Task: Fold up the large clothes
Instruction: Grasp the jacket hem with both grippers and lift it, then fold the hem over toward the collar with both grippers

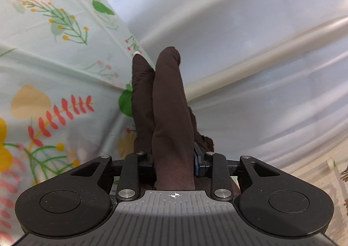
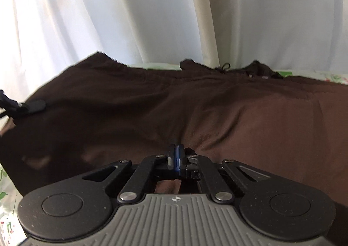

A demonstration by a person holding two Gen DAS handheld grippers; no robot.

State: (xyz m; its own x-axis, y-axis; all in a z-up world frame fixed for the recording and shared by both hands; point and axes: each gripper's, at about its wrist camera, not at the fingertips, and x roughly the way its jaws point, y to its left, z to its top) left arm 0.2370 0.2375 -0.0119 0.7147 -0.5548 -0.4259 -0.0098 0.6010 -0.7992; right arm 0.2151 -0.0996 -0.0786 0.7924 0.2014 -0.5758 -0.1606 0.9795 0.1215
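**Dark brown garment held at two points above a floral bed sheet**

The brown garment [image 2: 195, 111] (a drawstring and small eyelets near its far edge suggest a waistband, though the type cannot be confirmed) spreads wide across the right wrist view, draped over the floral sheet [image 1: 54, 61], which shows only as pale slivers at the cloth's far edge and lower left corner. In the left wrist view a bunched fold of the same cloth rises forward from between the jaws, covering the fingers entirely.

The right gripper [image 2: 177, 154] has its jaws pressed together, pinching a ridge of the fabric; creases radiate from that point. The left gripper [image 1: 171, 159] appears likewise closed on the cloth, which wraps its fingers like a sleeve. A dark clip-like object [image 2: 32, 106] at the garment's left edge in the right wrist view may be the other tool, but this cannot be confirmed.

Handling, as judged: the fabric looks soft, limp and moderately light, with a matte weave unlikely to slip. It sags wherever unsupported, so holds belong at hems, corners or the waistband, well apart, keeping the span taut.

White curtains [image 2: 108, 17] and a pale upright post [image 2: 206, 17] form the background.
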